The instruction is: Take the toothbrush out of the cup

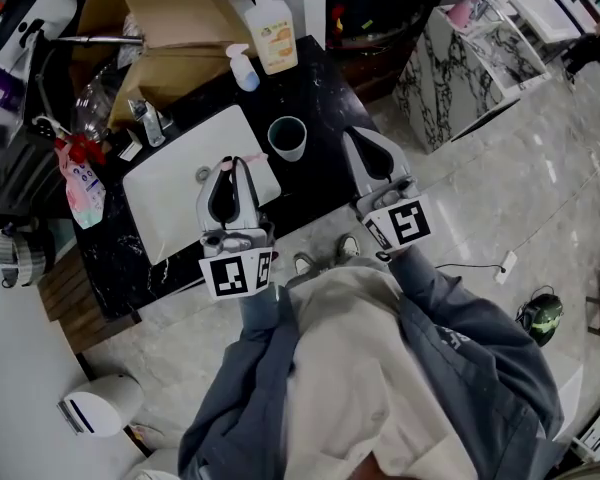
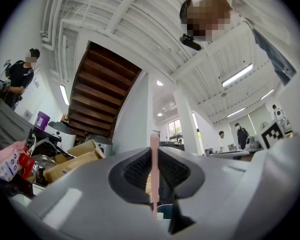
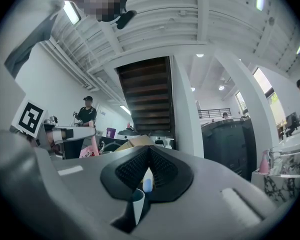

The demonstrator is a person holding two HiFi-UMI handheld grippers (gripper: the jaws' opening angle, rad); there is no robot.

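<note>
Head view first: the black counter [image 1: 320, 88] is seen from above, with a white sink [image 1: 180, 183] set into it. The cup [image 1: 287, 138] is parked on the counter just off the sink's far right corner. A soap bottle [image 1: 272, 33] and a small bottle [image 1: 242, 68] are lined up along the counter's far edge. The left gripper [image 1: 235, 163] is held over the right part of the sink, near the cup but apart from it. The right gripper [image 1: 352, 133] is held over the counter's right edge, on the cup's other side and not touching it either.

Left gripper view: the jaws are clenched on a pink toothbrush [image 2: 154, 154], which is pinched upright between the pads. So yeah, it's clear of the cup, whose rim can be spotted low down past the jaws.

Right gripper view: the jaws are pressed together at the tips with nothing gripped. Through the gap under the tips, the cup's side and the small bottle's blue cap can be made out. Off to the left, the left gripper is seen with the pink stick in it.
</note>
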